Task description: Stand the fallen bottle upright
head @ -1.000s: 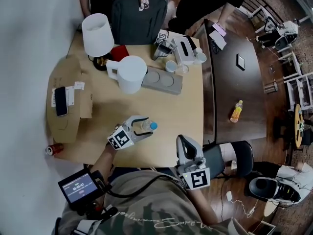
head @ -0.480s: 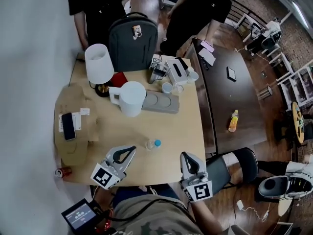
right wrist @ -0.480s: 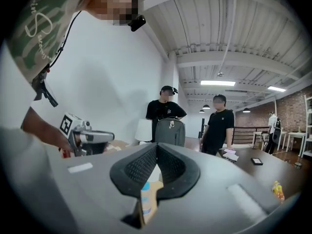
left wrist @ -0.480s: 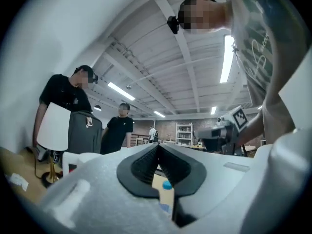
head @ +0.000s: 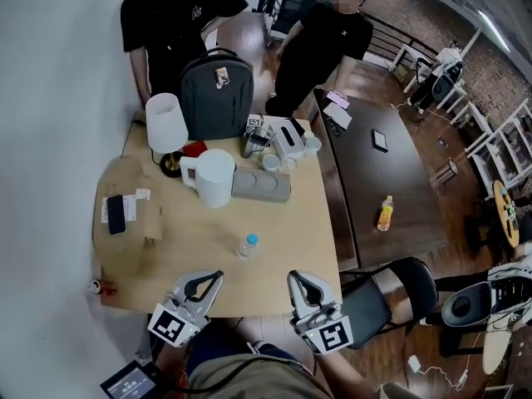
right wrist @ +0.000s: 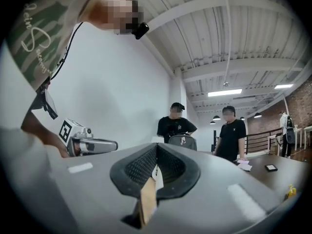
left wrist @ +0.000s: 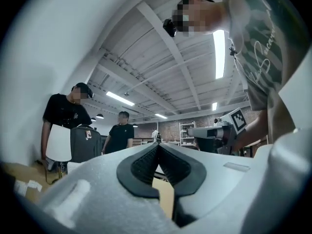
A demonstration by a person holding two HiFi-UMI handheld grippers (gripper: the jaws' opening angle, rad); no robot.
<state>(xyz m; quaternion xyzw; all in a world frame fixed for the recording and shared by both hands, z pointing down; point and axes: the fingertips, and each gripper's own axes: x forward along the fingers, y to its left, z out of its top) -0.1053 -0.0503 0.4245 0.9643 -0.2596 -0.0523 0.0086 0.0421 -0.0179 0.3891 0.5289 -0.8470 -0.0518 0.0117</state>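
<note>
A small clear bottle with a blue cap (head: pixel 245 245) stands upright on the wooden table (head: pixel 291 231), near its front middle, with nothing touching it. My left gripper (head: pixel 218 274) is at the table's front edge, below and left of the bottle, jaws shut and empty. My right gripper (head: pixel 296 274) is at the front edge to the bottle's right, also shut and empty. In the left gripper view the left gripper (left wrist: pixel 157 146) shows its pads meeting with nothing between them. The right gripper view shows the right gripper (right wrist: pixel 156 146) likewise. The bottle is hidden in both gripper views.
A white jug (head: pixel 214 177), grey tray (head: pixel 261 185), lamp (head: pixel 165 123), backpack (head: pixel 216 94) and cups stand at the back. A cardboard box with a phone (head: pixel 125 214) lies left, a red can (head: pixel 98 287) by it. A yellow bottle (head: pixel 385 213) sits on the dark table. Two people stand behind.
My left gripper was open around the bottle; it let go, shut, and drew back up to the table's front edge. The right gripper shifted a little. The bottle stays standing alone.
</note>
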